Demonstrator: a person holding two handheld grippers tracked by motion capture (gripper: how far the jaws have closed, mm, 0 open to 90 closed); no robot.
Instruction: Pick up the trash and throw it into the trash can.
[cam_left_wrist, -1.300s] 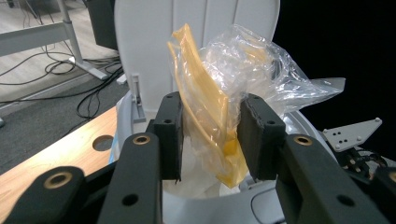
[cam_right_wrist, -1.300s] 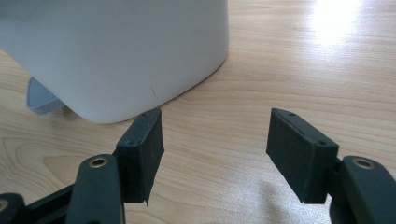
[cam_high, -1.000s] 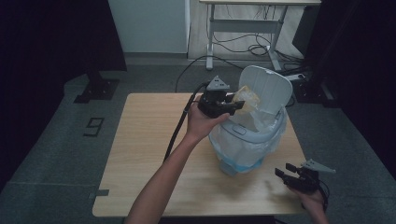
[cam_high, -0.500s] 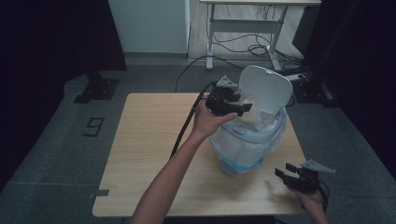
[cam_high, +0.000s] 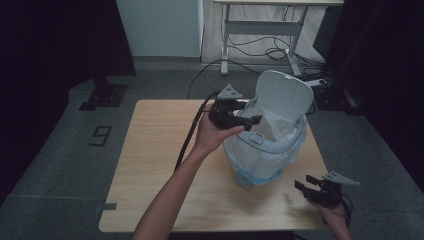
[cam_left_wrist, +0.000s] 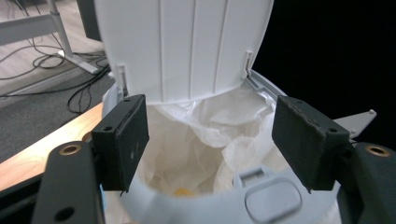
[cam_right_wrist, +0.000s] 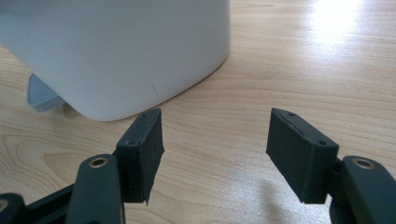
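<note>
A white pedal bin (cam_high: 270, 145) lined with a thin plastic bag stands on the wooden table (cam_high: 150, 150), its lid (cam_high: 282, 95) raised upright. My left gripper (cam_high: 252, 121) hovers at the bin's left rim, pointing over the mouth. Its jaws have just been opening, and nothing is between them (cam_left_wrist: 210, 144). A small yellowish scrap (cam_left_wrist: 182, 191) lies deep in the liner. My right gripper (cam_high: 302, 183) rests low at the table's front right corner, open and empty (cam_right_wrist: 215, 149), aimed at the bin's base (cam_right_wrist: 116, 51).
The bin's blue-grey foot pedal (cam_right_wrist: 42, 95) sticks out at its base. Bare tabletop stretches to the left of the bin. Beyond the table are a desk frame (cam_high: 260, 35) and floor cables. The left gripper's cable (cam_high: 187, 140) trails across the table.
A second ago the left gripper was shut on a pale yellowish crumpled thing over the bin. Its jaws are now apart and empty, and it has drawn back slightly leftward. The right gripper stayed put.
</note>
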